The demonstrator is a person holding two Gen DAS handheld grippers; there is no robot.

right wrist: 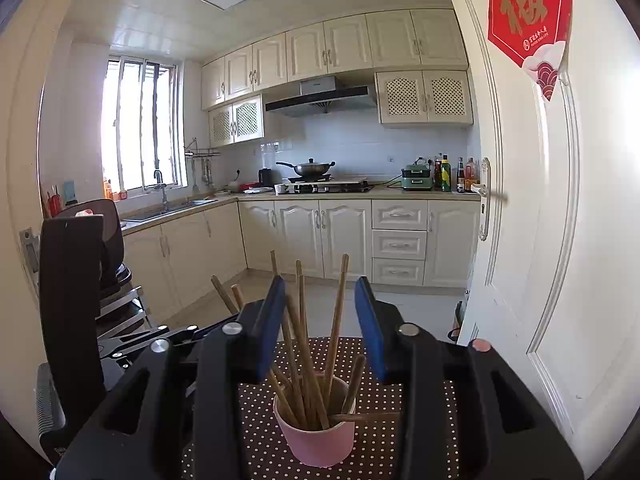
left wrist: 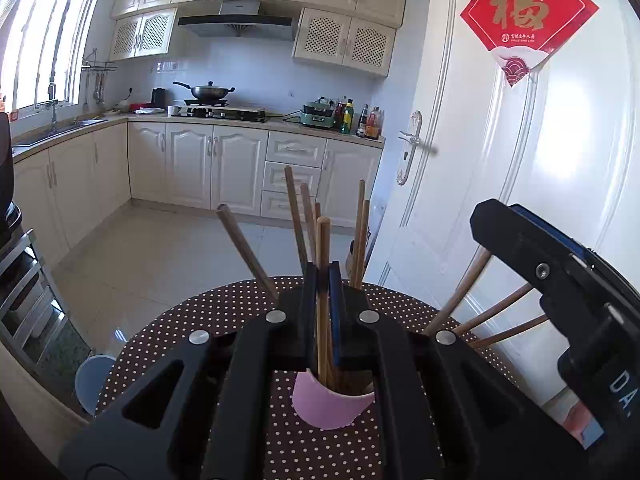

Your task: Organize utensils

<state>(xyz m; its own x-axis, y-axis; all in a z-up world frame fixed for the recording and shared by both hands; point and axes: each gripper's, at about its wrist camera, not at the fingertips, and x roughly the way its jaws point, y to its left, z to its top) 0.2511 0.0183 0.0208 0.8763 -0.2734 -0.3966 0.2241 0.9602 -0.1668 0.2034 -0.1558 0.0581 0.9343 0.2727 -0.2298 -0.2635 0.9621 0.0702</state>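
Note:
A pink cup [left wrist: 326, 406] stands on a round table with a brown polka-dot cloth [left wrist: 192, 320]. Several wooden chopsticks lean out of it in different directions. My left gripper [left wrist: 322, 276] is shut on one upright chopstick [left wrist: 322, 240] whose lower end reaches down into the cup. In the right wrist view the same pink cup [right wrist: 316, 438] sits just below my right gripper [right wrist: 321, 326]. Its blue pads [right wrist: 370, 328] stand apart, and the chopsticks [right wrist: 338, 312] rise between them without being pressed. One chopstick [right wrist: 364, 417] lies across the cup's rim.
A white door [left wrist: 520, 184] with a red paper sign stands close on the right. A metal rack [left wrist: 24, 304] and a pale blue round object [left wrist: 92, 380] sit low on the left. Wooden rods [left wrist: 496, 312] fan out past the table's right edge. Kitchen cabinets [right wrist: 304, 236] line the far wall.

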